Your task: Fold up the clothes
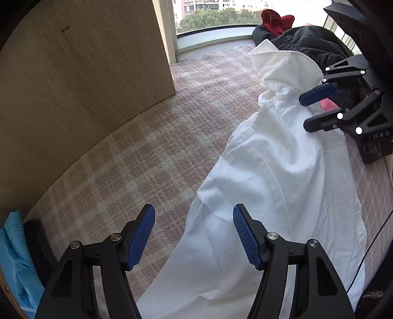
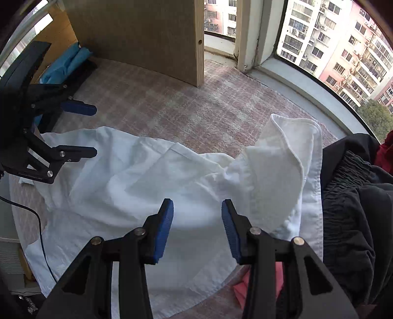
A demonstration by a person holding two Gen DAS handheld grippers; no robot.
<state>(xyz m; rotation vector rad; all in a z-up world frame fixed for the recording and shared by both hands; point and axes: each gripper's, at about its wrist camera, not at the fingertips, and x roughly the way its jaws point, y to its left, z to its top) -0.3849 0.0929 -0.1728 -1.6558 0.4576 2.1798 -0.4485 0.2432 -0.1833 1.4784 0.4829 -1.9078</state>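
A white garment (image 1: pixel 265 186) lies rumpled across the checked pink cloth (image 1: pixel 137 152) that covers the surface; in the right wrist view the same white garment (image 2: pixel 137 186) has one end standing up in a fold. My left gripper (image 1: pixel 194 216) is open above the garment's near edge, with nothing between its blue pads. My right gripper (image 2: pixel 197 208) is open too, hovering over the garment's middle. From the left wrist view the right gripper (image 1: pixel 307 112) shows open beside the raised fold. From the right wrist view the left gripper (image 2: pixel 94 130) shows open at the garment's left end.
A pile of black clothes (image 2: pixel 356 208) lies to the right, with a red item (image 1: pixel 276 20) behind it and a pink one (image 2: pixel 248 284) under the garment's edge. A wooden panel (image 1: pixel 81 73) stands at the back. A blue cloth (image 1: pixel 17 260) sits beside it. Windows (image 2: pixel 331 41) curve round.
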